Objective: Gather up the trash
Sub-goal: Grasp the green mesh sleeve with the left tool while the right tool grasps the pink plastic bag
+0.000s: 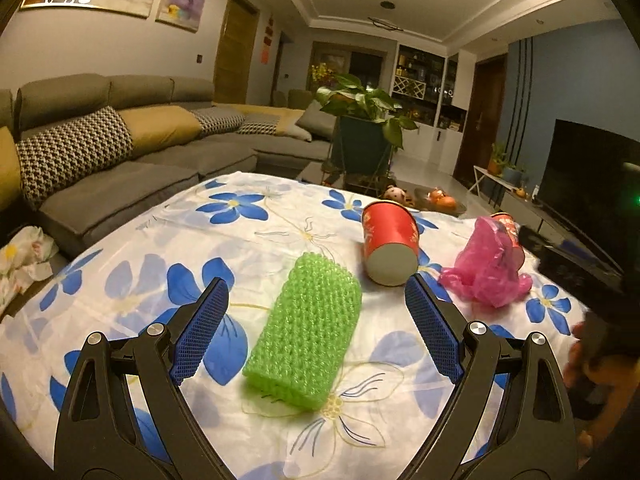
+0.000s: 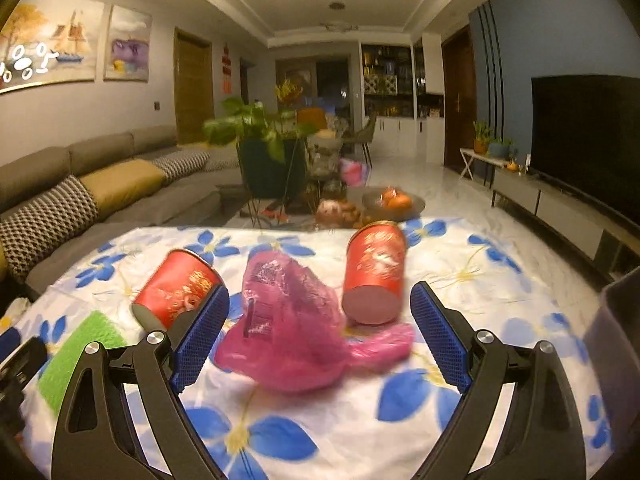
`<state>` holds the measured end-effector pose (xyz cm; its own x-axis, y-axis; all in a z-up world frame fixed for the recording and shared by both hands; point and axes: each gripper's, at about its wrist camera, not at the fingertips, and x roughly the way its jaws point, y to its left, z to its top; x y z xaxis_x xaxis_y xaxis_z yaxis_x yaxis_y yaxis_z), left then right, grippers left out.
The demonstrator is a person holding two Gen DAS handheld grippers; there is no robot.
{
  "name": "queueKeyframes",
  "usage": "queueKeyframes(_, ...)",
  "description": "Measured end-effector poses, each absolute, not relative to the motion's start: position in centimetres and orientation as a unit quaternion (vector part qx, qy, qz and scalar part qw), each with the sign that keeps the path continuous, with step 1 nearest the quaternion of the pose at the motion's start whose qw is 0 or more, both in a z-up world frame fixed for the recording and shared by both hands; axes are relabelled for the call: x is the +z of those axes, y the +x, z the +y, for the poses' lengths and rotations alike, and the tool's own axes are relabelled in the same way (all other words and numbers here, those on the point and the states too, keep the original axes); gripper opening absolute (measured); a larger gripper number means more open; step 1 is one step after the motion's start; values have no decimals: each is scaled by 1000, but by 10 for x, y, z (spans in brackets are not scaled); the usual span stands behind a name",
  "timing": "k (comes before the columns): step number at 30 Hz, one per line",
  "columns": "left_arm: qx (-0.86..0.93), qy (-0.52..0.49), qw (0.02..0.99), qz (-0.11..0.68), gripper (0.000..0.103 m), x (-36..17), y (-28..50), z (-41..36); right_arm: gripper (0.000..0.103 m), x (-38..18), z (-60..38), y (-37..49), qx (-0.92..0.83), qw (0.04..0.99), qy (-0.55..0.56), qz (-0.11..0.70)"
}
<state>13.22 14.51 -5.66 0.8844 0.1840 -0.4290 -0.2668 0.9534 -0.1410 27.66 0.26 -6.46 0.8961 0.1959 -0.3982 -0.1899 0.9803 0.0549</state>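
Green foam netting (image 1: 306, 330) lies between the wide-spread, empty left claw (image 1: 316, 328), while the right claw (image 2: 320, 332), likewise gaping and empty, straddles the pink bag (image 2: 288, 332), apparently lining up grasps.

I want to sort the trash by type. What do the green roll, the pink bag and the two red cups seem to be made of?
Green roll: probably foam netting, matte, with an open bumpy mesh.
Pink bag: thin plastic film, translucent, crumpled, slightly shiny.
Red cups: likely coated paper, with a glossy print and pale flat bottoms.
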Motion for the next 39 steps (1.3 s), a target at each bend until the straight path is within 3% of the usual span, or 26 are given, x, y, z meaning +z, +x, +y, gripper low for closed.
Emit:
queueKeyframes(5, 111, -126, 958, 234, 88, -65, 142, 158, 77, -77, 21, 294, 110, 967, -7, 229)
queueKeyframes(10, 109, -131, 953, 252, 88, -72, 151, 160, 42, -86, 24, 301, 119, 960, -10, 255)
queueKeyframes(12, 106, -130, 950, 263, 88, -76, 155, 160, 22, -87, 25, 300, 128, 956, -13, 262)
queueKeyframes(15, 102, -134, 946, 275, 87, -81, 160, 161, 12, -84, 25, 292, 138, 956, -15, 258)
queueKeyframes(17, 93, -144, 942, 289, 75, -85, 164, 164, 11, -78, 21, 281, 146, 958, -10, 248)
queueKeyframes(21, 87, -151, 935, 309, 64, -91, 169, 165, 10, -63, 7, 254, 158, 962, 3, 222)
queueKeyframes(27, 69, -135, 933, 325, 35, -95, 171, 154, 10, -46, -19, 220, 164, 965, 19, 202)
queueKeyframes(29, 64, -143, 934, 322, 20, -95, 169, 156, 10, -43, -29, 210, 162, 966, 20, 199)
queueKeyframes(32, 48, -173, 933, 313, 12, -94, 163, 160, 10, -44, -43, 198, 154, 967, 20, 200)
queueKeyframes(39, 36, -153, 948, 278, 11, -73, 136, 128, 10, -46, -77, 170, 133, 971, 23, 197)
